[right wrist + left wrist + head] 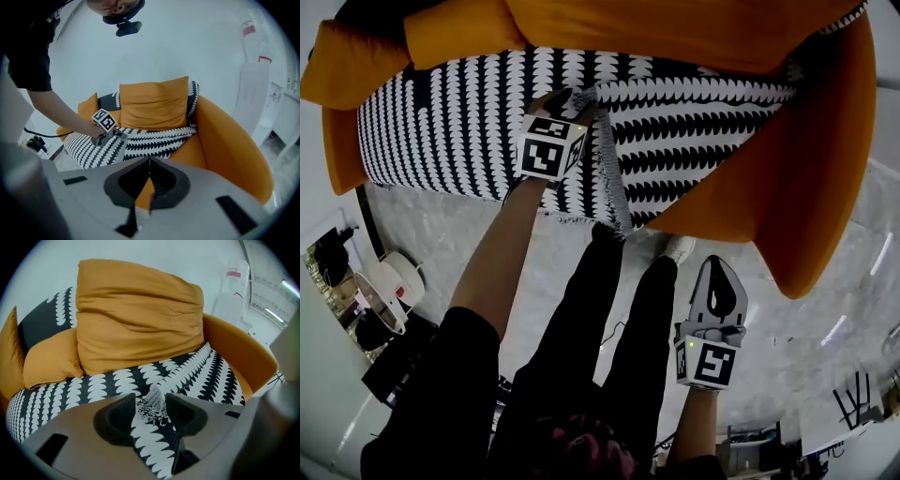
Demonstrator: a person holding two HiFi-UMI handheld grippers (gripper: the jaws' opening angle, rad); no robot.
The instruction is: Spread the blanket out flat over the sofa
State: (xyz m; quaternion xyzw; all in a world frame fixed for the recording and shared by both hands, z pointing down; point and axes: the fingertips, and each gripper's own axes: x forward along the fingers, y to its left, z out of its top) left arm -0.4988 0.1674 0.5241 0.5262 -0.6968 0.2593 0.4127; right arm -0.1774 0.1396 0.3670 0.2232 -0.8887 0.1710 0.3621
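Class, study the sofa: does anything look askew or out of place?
Yes. The blanket isn't flat. A folded-over edge rises between the left gripper's open jaws and trails down the seat front. The sofa at the head view's right is bare orange.

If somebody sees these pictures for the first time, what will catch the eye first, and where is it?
The black-and-white patterned blanket lying across the seat of the bright orange sofa stands out first, with a big orange cushion behind it. Next comes the left gripper at the blanket's fringed edge, fingers apart around the fabric, while the right gripper hangs low beside the person's legs, shut and empty.
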